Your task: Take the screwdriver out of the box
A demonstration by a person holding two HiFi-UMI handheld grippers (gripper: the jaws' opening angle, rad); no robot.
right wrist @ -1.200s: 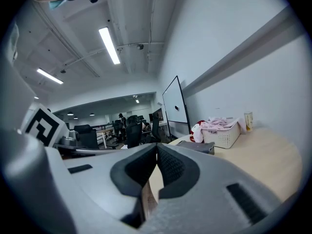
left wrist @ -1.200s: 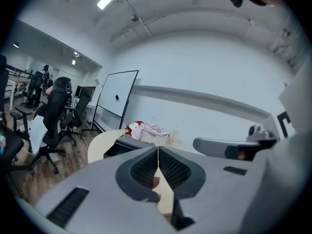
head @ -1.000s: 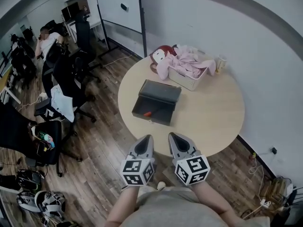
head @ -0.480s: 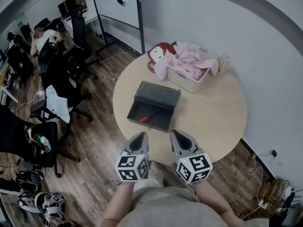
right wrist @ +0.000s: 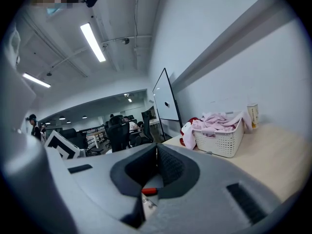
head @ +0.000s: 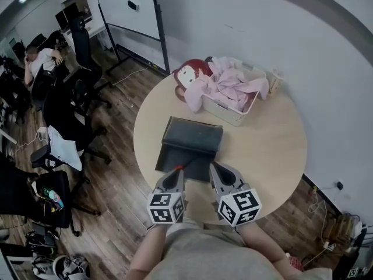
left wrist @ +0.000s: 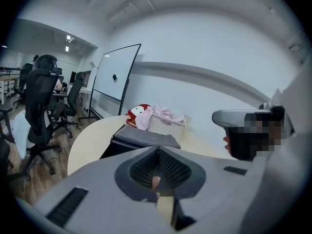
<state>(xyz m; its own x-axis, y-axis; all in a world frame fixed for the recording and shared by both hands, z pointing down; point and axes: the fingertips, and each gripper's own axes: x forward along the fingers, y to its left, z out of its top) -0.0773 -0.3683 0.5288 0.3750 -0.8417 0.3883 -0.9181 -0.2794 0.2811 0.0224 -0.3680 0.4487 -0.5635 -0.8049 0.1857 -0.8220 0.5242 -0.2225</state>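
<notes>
The dark box (head: pixel 192 134) sits open on the round table (head: pixel 274 150), its lid raised at the far side. The screwdriver (head: pixel 182 167), which has a red handle, lies inside the tray near the front edge. The white basket (head: pixel 232 114) behind the box holds crumpled pink cloth (head: pixel 233 86). A red plush toy (head: pixel 187 74) touches the basket's left end, and a cup (head: pixel 273 80) stands by its right end. The left gripper (head: pixel 178 172) and right gripper (head: pixel 217 169) both have their jaws pressed together, holding nothing. One second ago both tips were short of the table edge. They now reach the box's near rim, and the screwdriver remains in the tray.
</notes>
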